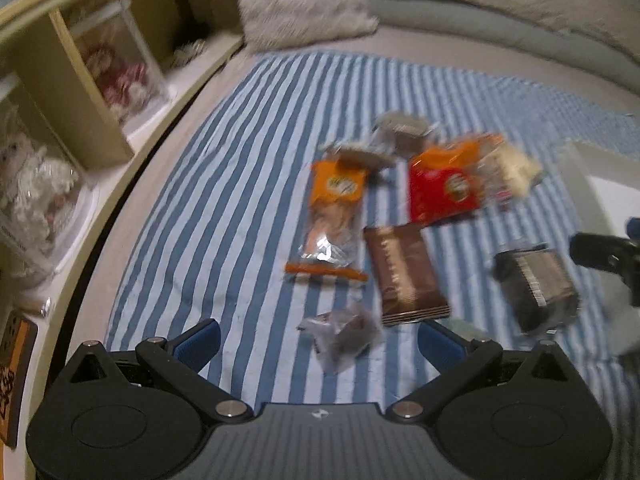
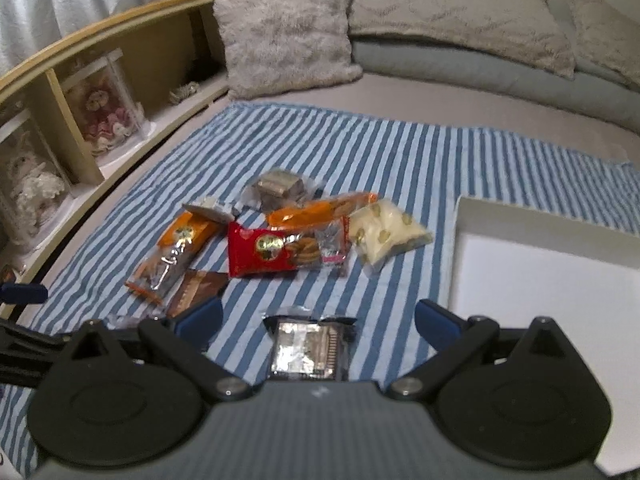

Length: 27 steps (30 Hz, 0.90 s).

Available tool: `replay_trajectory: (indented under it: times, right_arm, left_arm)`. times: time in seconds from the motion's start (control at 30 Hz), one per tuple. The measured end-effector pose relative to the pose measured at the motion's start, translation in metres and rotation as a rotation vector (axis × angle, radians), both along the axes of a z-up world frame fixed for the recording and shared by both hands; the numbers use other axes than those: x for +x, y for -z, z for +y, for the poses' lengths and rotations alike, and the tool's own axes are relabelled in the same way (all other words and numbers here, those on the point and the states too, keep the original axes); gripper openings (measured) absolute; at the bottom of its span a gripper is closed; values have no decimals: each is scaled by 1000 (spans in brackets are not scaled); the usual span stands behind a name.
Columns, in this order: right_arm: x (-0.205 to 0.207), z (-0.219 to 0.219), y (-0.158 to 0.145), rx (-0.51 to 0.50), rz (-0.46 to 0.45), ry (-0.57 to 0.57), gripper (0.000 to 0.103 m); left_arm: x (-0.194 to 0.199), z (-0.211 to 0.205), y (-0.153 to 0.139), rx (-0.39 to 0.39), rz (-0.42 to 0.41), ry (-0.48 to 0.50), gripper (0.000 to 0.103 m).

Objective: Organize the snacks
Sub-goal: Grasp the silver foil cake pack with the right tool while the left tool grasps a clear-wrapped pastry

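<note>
Both hand-held grippers, left [image 1: 318, 338] and right [image 2: 318, 320], spread wide, empty; two orange packets [image 2: 176, 252], one red packet [image 2: 276, 250], one white tray [image 2: 540, 276].

Setting: a home bedroom. Bed [image 2: 400, 96] with fluffy pillow [image 2: 280, 28], striped blanket [image 2: 360, 148] spread on top. Wooden shelf [image 2: 60, 80] alongside holds boxed dolls [image 2: 106, 108]; curtain [image 2: 80, 0] behind.

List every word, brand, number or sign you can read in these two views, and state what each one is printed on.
No text can be read.
Red snack pack: round logo, lettering blurred.
Orange-topped pack: round emblem, unreadable.
Brown wrapper: pale lettering smeared by motion blur.
Dark foil pack: print too small.
Orange card at the left edge: black pattern, not readable.
</note>
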State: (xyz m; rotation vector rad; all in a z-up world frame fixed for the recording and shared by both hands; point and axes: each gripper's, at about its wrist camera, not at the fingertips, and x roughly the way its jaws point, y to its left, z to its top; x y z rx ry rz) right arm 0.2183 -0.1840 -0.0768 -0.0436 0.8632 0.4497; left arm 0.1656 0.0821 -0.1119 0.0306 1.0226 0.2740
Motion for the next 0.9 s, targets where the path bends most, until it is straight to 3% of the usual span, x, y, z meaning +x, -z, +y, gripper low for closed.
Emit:
replay_trajectory:
  times: [0.17, 0.4, 0.6, 0.73, 0.9]
  right_arm:
    - [12, 11, 16, -9, 100, -5, 103]
    - [25, 29, 30, 3, 194, 37, 103]
    - [35, 34, 37, 19, 224, 81, 103]
    - [46, 39, 44, 28, 303, 95, 102]
    - [55, 46, 56, 8, 390, 95, 93]
  left_arm:
    - [20, 12, 22, 8, 54, -64, 103]
    - [37, 24, 43, -111, 97, -173, 103]
    - [31, 40, 49, -113, 128, -303, 103]
    - [24, 56, 51, -138, 134, -316, 103]
    - [17, 65, 47, -164, 124, -287, 102]
